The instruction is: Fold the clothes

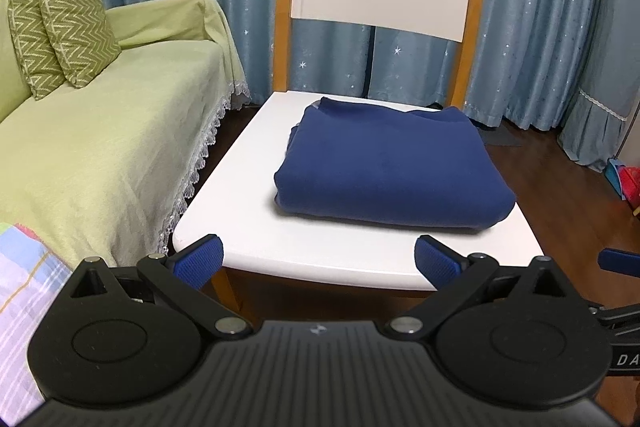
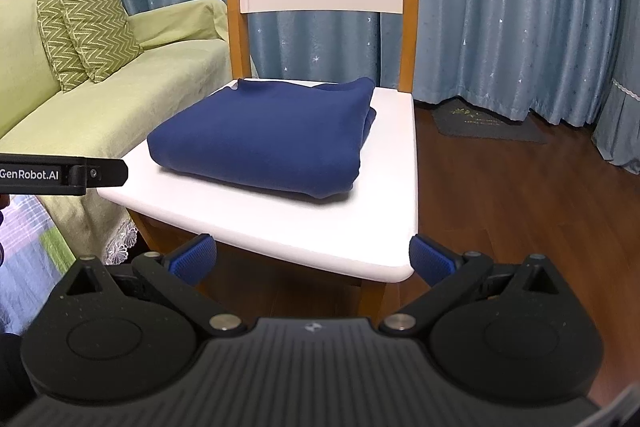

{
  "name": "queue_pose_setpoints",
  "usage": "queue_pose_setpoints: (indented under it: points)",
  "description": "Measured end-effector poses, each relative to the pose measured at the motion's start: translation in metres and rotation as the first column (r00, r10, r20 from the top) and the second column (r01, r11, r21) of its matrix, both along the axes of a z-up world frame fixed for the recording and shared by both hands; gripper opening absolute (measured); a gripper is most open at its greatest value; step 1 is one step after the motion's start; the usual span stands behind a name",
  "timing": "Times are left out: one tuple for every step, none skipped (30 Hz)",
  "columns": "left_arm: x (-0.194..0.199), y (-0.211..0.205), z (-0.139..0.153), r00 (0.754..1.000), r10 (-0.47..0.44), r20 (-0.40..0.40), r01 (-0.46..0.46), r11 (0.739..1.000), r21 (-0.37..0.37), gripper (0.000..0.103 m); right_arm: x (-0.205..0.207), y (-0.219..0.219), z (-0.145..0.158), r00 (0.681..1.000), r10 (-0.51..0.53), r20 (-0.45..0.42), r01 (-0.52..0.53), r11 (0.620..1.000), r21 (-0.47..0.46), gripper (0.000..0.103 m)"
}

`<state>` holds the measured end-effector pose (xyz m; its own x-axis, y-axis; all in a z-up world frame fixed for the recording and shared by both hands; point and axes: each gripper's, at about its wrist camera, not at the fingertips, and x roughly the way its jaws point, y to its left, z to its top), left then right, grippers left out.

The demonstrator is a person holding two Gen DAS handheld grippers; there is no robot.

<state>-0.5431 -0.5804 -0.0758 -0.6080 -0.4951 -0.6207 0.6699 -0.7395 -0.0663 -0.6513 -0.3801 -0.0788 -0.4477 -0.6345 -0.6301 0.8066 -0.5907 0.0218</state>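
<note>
Garment: we record one navy-blue knit garment (image 1: 390, 163), folded into a thick rectangular bundle, lying flat on the glossy white seat of a wooden-framed chair (image 1: 248, 227); it sits toward the back and middle of the seat, with bare seat in front of it.
Fold state: we judge the folding close to done; the near edge is a smooth rounded fold, while loose layers show at the far corners.
Left gripper (image 1: 319, 261): we hold it short of the seat's front edge, blue-padded fingers spread wide, nothing between them.
Right gripper (image 2: 313, 261): likewise held before the front edge, fingers spread wide and empty, apart from the garment.
Surroundings: a sofa under a pale green cover (image 1: 100, 131) stands just left of the chair, with two green zigzag cushions (image 1: 60, 31); blue star-print curtains (image 2: 500, 7) hang behind.
Risk, unfolding: a pinch on the top layer only would, we judge, peel the bundle open.
Risk, sliding: the seat looks slick; a push from the front could shove the bundle toward the backrest or off a side.
Risk, collision: our two grippers sit near each other and could knock together on a shared reach.
</note>
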Motion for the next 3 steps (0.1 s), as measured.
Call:
queue_pose_setpoints:
  points:
    - [-0.0006, 0.0008, -0.0001, 1.000, -0.002, 0.001, 0.002, 1.000, -0.003, 0.102, 0.0000, -0.0001, -0.0003, 1.000, 0.001, -0.001, -0.001, 1.000, 0.001, 0.102]
    - [-0.0015, 0.0014, -0.0002, 1.000, -0.005, 0.002, 0.005, 1.000, -0.005, 0.102, 0.0001, -0.0002, -0.0005, 1.000, 0.001, -0.001, -0.001, 1.000, 0.001, 0.102]
    - [-0.0026, 0.0017, -0.0001, 1.000, -0.006, 0.003, 0.006, 1.000, -0.005, 0.102, 0.0001, -0.0001, -0.0005, 1.000, 0.001, -0.001, -0.001, 1.000, 0.000, 0.102]
